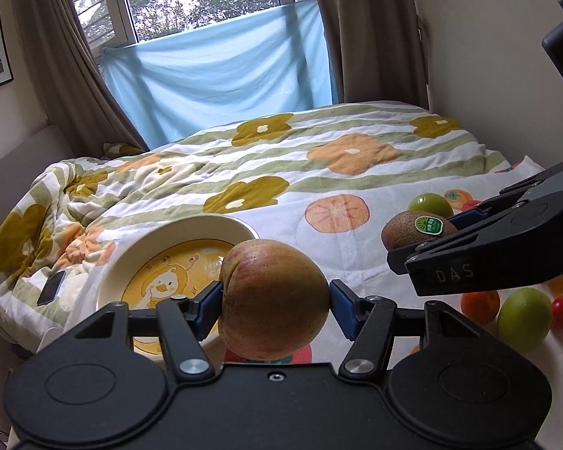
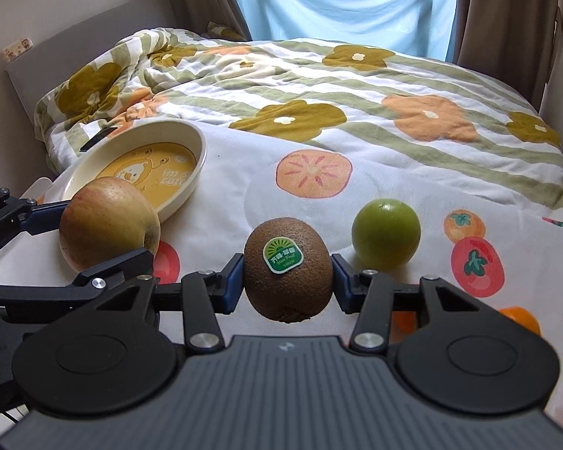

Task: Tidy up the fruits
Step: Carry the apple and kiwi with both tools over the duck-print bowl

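Above the bed (image 2: 431,86), right claw (image 2: 288,277) gripping kiwi (image 2: 288,268), long axis upright

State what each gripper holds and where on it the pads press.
The left gripper clamps the reddish-yellow apple across its widest sides. The right gripper clamps the brown stickered kiwi across its middle, on both flanks.

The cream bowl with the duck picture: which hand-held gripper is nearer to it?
Left. The left hand-held gripper, holding the apple, is beside the bowl; the right hand-held gripper, holding the kiwi, is farther away.
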A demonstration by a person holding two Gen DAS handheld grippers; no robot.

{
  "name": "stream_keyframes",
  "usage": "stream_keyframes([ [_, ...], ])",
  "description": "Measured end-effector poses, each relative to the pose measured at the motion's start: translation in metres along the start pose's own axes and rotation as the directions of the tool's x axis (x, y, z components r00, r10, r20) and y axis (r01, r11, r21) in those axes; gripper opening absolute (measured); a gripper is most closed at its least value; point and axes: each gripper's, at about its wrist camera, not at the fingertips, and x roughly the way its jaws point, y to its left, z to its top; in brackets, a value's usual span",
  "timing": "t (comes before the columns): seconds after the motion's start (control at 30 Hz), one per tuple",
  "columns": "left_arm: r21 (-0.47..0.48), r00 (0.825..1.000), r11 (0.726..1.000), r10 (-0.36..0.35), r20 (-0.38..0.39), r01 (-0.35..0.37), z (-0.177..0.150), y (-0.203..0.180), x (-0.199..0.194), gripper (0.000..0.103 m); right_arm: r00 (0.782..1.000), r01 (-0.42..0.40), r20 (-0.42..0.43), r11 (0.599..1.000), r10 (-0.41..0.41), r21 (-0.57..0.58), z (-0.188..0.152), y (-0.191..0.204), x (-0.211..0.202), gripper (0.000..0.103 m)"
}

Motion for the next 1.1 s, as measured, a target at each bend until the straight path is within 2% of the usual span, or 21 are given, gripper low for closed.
stream_keyframes([
  [0.27, -0.092, 0.997, 0.994, 0.061, 0.036, -0.058, 0.023, 0.043, -0.033, 0.065, 0.999, -0.012, 0.052, 1.000, 0.012, -0.006, 0.034, 0.017, -0.034, 0.063],
  [0.53, -0.107, 0.993, 0.989, 0.108, 0.043, -0.103, 0.036, 0.099, -0.038, 0.065, 0.998, -0.029, 0.051, 0.999, 0.028, 0.016, 0.056, 0.053, -0.041, 0.063],
  [0.8, -0.049, 0.998, 0.997, 0.057, 0.028, -0.056, 0.042, 0.143, -0.007, 0.065, 0.999, -0.005, 0.034, 0.997, 0.003, 0.071, 0.075, 0.088, -0.016, 0.063],
  [1.1, 0.047, 0.998, 0.997, -0.061, -0.008, 0.062, 0.042, 0.169, 0.062, 0.065, 0.998, 0.065, 0.003, 0.988, -0.066, 0.138, 0.097, 0.108, 0.033, 0.063],
])
